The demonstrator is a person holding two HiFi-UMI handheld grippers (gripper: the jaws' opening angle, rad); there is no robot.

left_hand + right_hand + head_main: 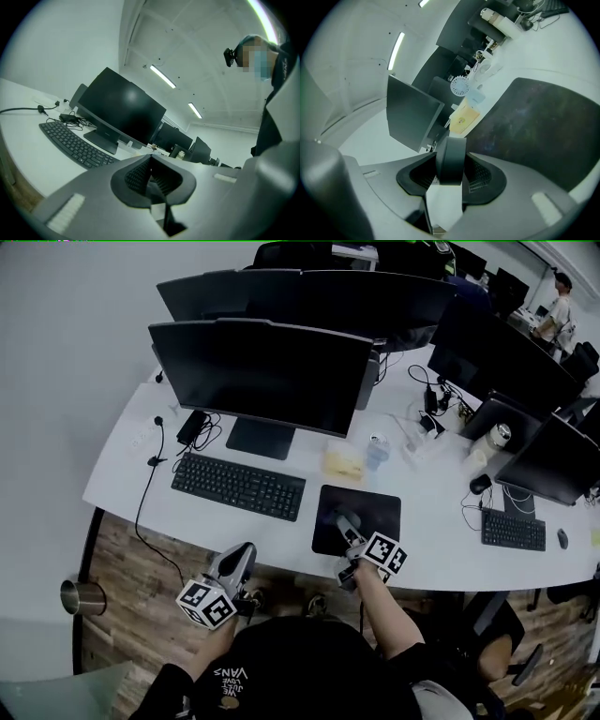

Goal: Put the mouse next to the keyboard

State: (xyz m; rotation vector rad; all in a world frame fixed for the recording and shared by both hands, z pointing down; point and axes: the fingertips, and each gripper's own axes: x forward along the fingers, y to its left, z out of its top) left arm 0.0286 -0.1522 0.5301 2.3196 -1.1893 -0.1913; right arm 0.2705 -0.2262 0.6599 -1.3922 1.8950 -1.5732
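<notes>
A dark mouse (451, 159) sits edge-on between the jaws of my right gripper (451, 174), which is shut on it. In the head view that gripper (341, 521) hovers over the left part of the black mouse pad (370, 507), and the mouse itself is hard to make out there. The black keyboard (238, 486) lies left of the pad, in front of the near monitor (262, 371). My left gripper (240, 561) hangs off the desk's front edge, below the keyboard. Its jaws meet with nothing between them, and the keyboard (75, 143) shows beyond them.
A yellow box (343, 462) and a small bottle (377, 448) stand behind the pad. A cable (142, 507) drops off the desk at left, near a metal cup (82, 596). To the right lie a second keyboard (513, 529), another mouse (480, 484) and more monitors.
</notes>
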